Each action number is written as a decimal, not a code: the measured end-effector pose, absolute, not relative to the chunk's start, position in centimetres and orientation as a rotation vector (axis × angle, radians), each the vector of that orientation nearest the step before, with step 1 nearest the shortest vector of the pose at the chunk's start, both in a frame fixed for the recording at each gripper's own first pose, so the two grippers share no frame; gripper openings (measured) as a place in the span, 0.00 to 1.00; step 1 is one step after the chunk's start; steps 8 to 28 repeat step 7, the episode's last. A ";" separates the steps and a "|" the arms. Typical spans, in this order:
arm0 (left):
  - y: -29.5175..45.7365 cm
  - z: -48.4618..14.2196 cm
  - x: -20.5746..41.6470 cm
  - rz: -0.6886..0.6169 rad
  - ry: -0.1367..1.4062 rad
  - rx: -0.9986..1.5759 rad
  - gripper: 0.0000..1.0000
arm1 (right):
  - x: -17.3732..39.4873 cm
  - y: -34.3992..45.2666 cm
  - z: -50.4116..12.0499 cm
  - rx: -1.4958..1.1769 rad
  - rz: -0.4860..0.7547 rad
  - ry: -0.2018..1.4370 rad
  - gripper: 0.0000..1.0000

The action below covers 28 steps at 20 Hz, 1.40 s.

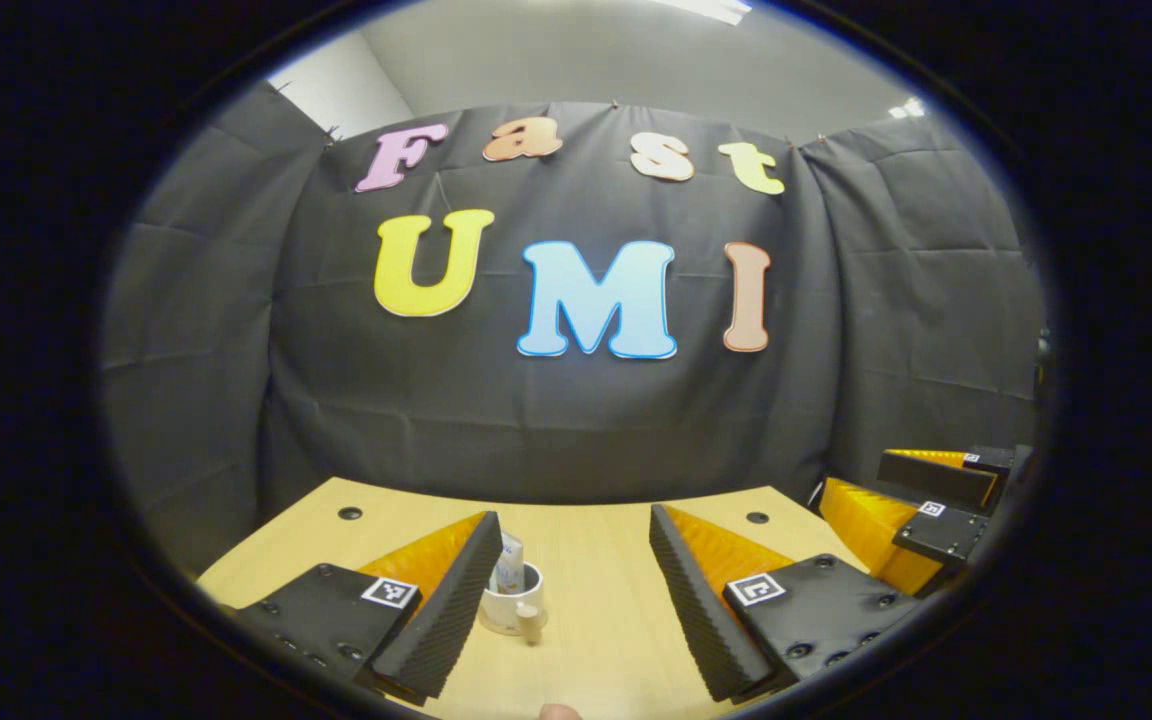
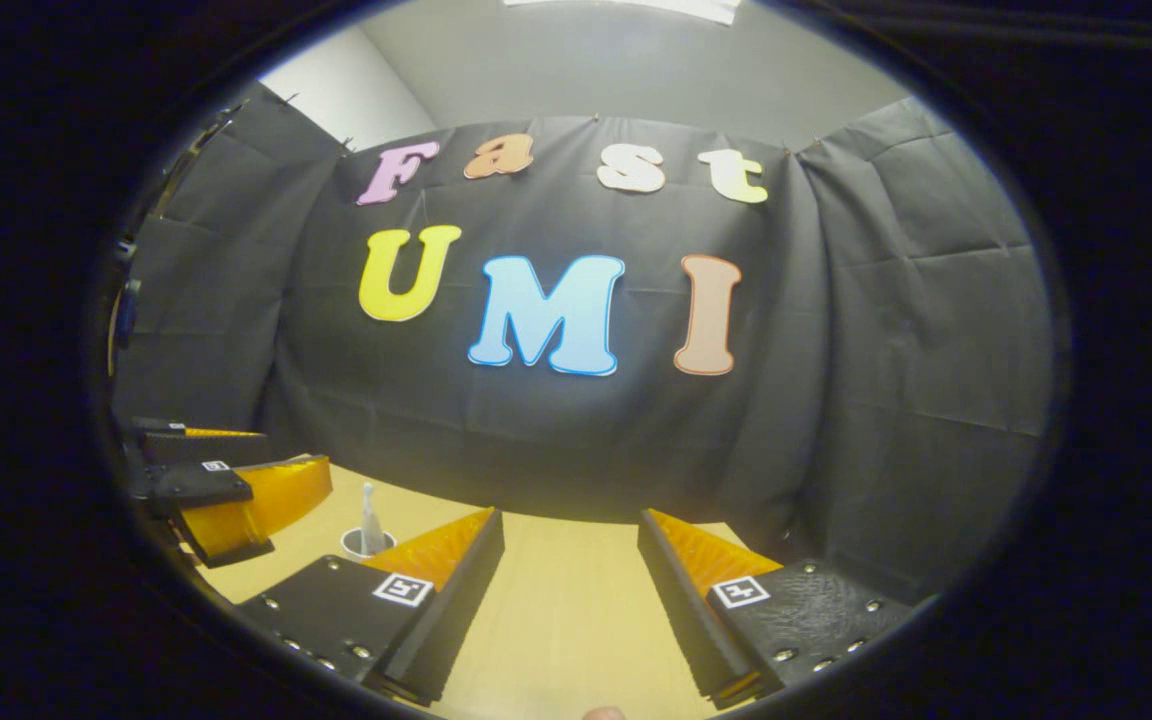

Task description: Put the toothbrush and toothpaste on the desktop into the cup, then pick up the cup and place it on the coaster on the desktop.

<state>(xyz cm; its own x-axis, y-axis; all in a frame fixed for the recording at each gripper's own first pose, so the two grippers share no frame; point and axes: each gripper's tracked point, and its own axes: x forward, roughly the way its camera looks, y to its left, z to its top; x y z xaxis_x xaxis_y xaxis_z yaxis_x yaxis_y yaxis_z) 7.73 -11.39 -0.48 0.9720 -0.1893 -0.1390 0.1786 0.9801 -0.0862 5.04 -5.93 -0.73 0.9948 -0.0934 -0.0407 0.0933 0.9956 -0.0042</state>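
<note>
The white cup [image 1: 514, 604] stands upright on a coaster [image 1: 498, 626] on the wooden counter [image 1: 596, 600], with the toothpaste [image 1: 507, 572] sticking up out of it; in the right gripper view the cup [image 2: 366, 545] shows a pale upright item in it that is too small to name. The left gripper [image 1: 576, 610] hovers above the counter, fingers spread wide and holding nothing, the cup just inside its left finger. The right gripper [image 2: 571, 605] hangs beside it, fingers likewise apart and empty.
</note>
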 end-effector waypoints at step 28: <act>-11.1 -1.0 7.5 -0.201 0.139 -0.034 0.96 | 5.3 -6.3 -1.1 0.021 -0.122 0.047 0.86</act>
